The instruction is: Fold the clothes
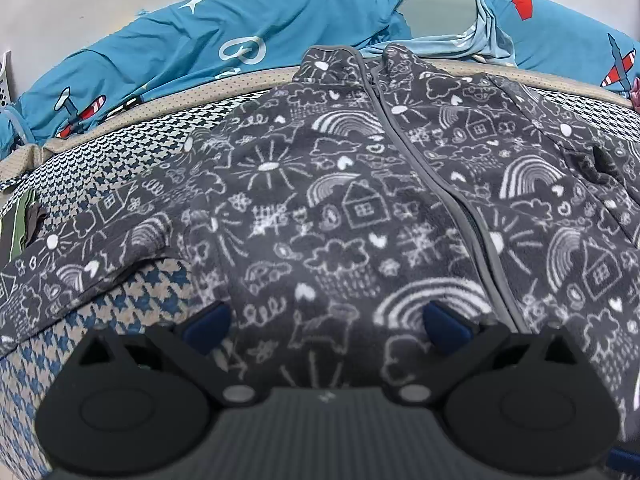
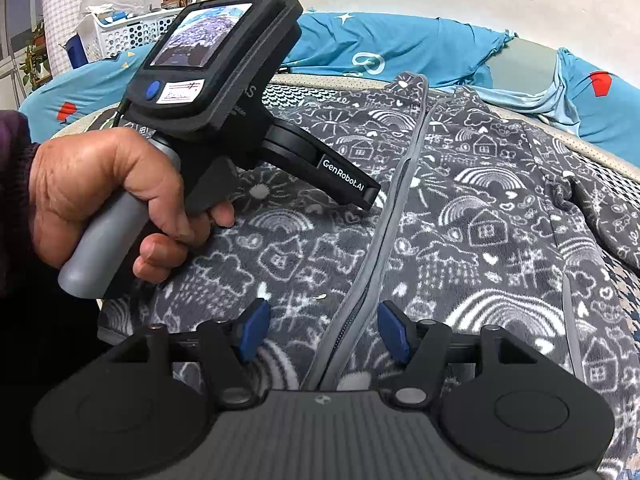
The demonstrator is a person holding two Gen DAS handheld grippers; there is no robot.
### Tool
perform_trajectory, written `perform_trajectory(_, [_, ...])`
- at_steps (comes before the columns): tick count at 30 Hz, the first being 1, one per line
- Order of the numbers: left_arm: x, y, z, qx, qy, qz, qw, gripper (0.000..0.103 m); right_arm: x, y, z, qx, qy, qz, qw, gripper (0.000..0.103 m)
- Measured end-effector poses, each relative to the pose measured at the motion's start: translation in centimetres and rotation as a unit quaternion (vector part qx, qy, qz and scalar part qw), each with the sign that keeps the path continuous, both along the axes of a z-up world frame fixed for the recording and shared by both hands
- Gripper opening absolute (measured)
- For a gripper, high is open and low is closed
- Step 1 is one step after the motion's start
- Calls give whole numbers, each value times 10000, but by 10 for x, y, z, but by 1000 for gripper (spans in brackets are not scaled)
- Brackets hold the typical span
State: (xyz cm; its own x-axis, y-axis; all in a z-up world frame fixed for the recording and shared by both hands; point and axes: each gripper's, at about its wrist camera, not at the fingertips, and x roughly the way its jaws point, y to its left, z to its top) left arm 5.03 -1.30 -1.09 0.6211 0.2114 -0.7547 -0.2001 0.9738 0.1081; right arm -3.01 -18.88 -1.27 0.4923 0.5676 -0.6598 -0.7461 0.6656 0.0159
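Note:
A dark grey fleece jacket [image 1: 340, 200] with white doodles of rainbows, houses and suns lies spread flat, front up. Its grey zipper [image 1: 424, 160] is closed and its collar points away from me. My left gripper [image 1: 326, 320] hangs open just above the jacket's lower left half, with nothing between its blue pads [image 1: 206, 326]. My right gripper [image 2: 324, 328] is open too, and the zipper [image 2: 360, 280] runs on the cloth below the gap between its fingers without being pinched. In the right wrist view a hand [image 2: 108, 200] holds the left gripper's handle over the jacket [image 2: 480, 220].
The jacket rests on a blue-and-cream houndstooth cover [image 1: 132, 292]. Behind it lies a crumpled teal sheet [image 1: 240, 32] printed with planes and stars. A white basket [image 2: 128, 32] with clutter stands at the far left. The jacket's left sleeve [image 1: 80, 256] stretches out sideways.

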Motion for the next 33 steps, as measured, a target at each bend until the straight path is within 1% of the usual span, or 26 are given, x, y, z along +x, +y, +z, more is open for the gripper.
perform_trajectory(14, [0,-1,1,21,-3,15,10000,103,-4,-3,0,-5,7,1,10000,63])
perform_trajectory(33, [-1,-1,1,40,-10,-7,10000,103,-5,-5,1,-12,12,19,10000,65])
